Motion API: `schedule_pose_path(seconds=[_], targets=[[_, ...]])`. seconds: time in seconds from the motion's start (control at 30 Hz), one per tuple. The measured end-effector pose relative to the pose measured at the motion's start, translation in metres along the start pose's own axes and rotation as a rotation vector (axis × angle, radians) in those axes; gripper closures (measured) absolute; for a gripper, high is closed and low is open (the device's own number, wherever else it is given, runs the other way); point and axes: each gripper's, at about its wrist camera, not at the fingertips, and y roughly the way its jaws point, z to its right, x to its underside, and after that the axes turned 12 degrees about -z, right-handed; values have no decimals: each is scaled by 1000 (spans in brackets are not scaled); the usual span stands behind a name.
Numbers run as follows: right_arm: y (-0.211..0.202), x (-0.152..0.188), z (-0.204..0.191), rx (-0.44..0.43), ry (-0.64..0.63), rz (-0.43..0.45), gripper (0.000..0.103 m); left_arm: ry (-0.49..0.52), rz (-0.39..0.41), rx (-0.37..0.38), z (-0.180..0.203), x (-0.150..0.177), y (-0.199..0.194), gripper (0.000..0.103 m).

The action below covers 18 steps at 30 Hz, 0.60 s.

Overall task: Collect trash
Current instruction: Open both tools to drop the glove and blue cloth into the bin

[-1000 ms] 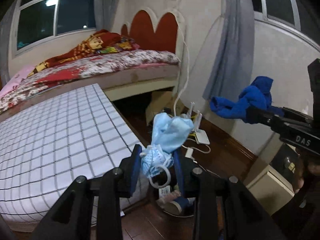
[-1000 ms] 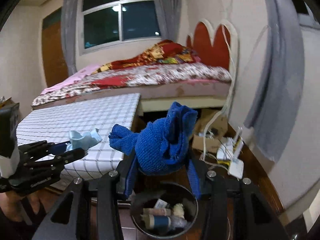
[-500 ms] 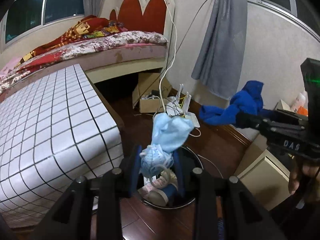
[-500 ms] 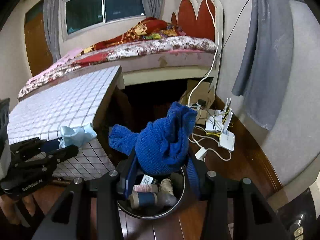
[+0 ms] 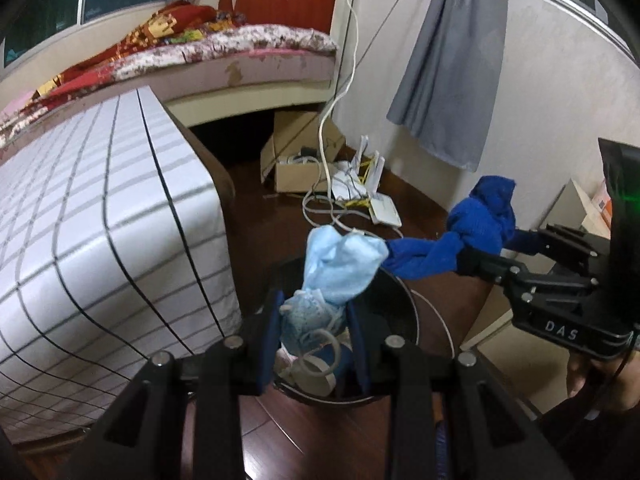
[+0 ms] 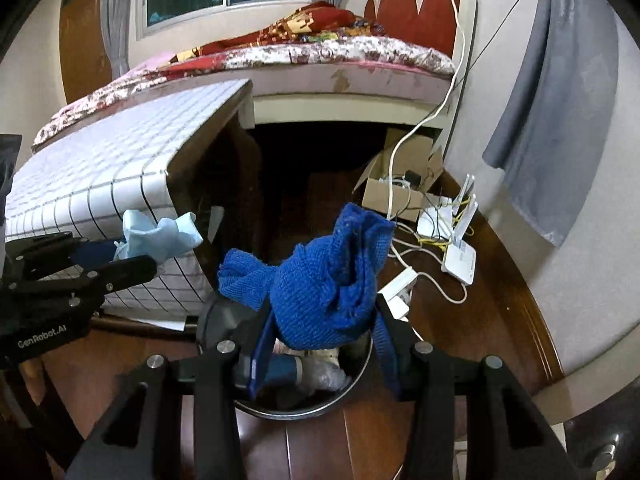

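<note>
My left gripper (image 5: pixel 314 328) is shut on a bundle of light blue face masks (image 5: pixel 336 268) and holds it right above the round black trash bin (image 5: pixel 404 304). My right gripper (image 6: pixel 326 344) is shut on a blue knitted cloth (image 6: pixel 328 280) and hangs over the same bin (image 6: pixel 356 380), which holds bottles and wrappers. Each gripper shows in the other's view: the right one with the cloth (image 5: pixel 480 224), the left one with the masks (image 6: pixel 160 236).
A low table with a white checked cover (image 5: pixel 100 220) stands left of the bin. A cardboard box (image 5: pixel 296 160), white routers (image 5: pixel 368 188) and cables lie on the dark wood floor behind it. A bed (image 6: pixel 320 56) and grey curtain (image 6: pixel 552 120) are beyond.
Both grippers have come down and forward towards the bin, still holding the masks and the cloth. The bin now sits right under both of them.
</note>
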Motion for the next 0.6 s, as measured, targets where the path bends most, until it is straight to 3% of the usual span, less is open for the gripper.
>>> schedule_pose_path(seconds=[0.47,0.5,0.53,0.57,0.6], targets=[[66,-1,-1,-46,-56,-123,54,-7,-90,33,2,-1,49,67],[72,0,-1,-44,-63,-135,53,-10,-96,39,1,-1,52,63],[79,1,-1,-21,-68,-145,46,-22,-106,51,0,-2,57,43],[85,3,-1,11,-70,-156,27,-43,-115,44,-2,-2,62,21],[92,6,1,29,-67,-161,17,-59,-113,31,-4,-1,65,16]])
